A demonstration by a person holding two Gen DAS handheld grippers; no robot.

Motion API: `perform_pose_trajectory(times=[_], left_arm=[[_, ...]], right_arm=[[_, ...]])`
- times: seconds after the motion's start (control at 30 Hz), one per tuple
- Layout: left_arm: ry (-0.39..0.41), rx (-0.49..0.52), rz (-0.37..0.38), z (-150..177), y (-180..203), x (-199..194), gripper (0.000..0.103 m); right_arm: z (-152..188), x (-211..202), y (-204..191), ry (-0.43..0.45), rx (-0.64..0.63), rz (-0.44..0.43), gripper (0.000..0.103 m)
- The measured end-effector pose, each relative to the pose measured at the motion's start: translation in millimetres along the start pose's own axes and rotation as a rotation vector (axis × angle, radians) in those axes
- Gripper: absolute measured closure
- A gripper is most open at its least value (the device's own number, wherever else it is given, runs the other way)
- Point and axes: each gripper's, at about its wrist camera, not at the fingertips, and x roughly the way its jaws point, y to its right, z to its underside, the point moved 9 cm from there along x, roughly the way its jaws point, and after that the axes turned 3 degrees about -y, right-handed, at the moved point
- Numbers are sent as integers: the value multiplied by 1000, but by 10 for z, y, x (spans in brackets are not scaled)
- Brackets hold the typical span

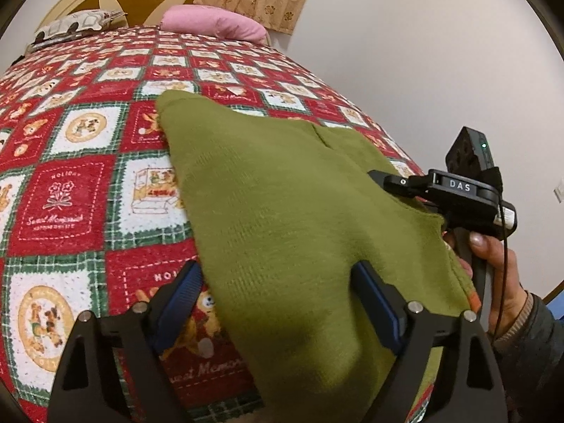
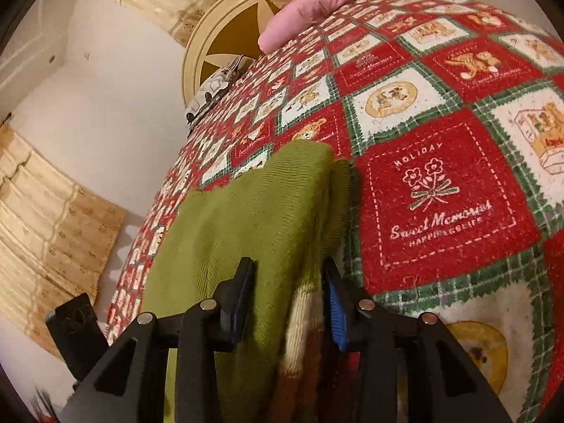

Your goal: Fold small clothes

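Both cameras sit just behind their own fingers, tilted down, close over the bedspread (image 1: pixel 70 211). Beyond both fingertip pairs lies the shared green garment (image 2: pixel 246 218) (and pink pillow (image 1: pixel 211 23)).

Bed under a patchwork blanket — that's my whole workspace.
I see the bed (image 1: pixel 70 183) carrying a green knit garment (image 1: pixel 282 211), a pink pillow (image 1: pixel 211 23) and a patterned cushion (image 1: pixel 77 24) — far end.
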Motion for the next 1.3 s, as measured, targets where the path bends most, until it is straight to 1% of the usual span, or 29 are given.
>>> perform_pose_trajectory(times=[0.03,0.07,0.13,0.27,0.37,0.43,0.47,0.53,0.6,0.63,0.7,0.9,1.07,1.3], left_arm=[[0,6,4,2,18,-2,20],[2,13,3,2,38,-5,21],[10,24,-2,-1,64,-25,26],[16,32,-10,2,81,-50,30],[13,36,-15,-3,92,-74,36],[13,27,-16,-24,83,-102,43],[11,16,-14,-33,76,-125,46],[9,20,-20,-41,82,-168,55],[8,52,-57,-41,123,-225,57],[10,73,-75,-39,158,-264,58],[18,94,-102,-33,208,-339,59],[58,130,-119,29,315,-676,60],[48,115,-135,190,247,-926,60],[68,73,-154,398,62,-1238,61]], right_arm=[[3,4,0,-3,-2,-4,63],[8,3,1,-4,-5,-5,64],[11,3,-3,-2,-15,0,66],[21,-19,-47,20,-51,3,71],[12,-28,-50,30,-59,4,73],[4,-28,-53,33,-71,18,73],[-8,-26,-58,35,-78,24,75],[-12,-63,-96,52,-96,39,78],[0,-109,-171,68,-124,53,79],[13,-140,-225,72,-140,60,80],[28,-219,-306,83,-135,36,80],[175,-397,-484,95,-122,1,80],[422,-482,-734,87,-138,-46,80],[765,-423,-1147,56,-168,-102,80]])
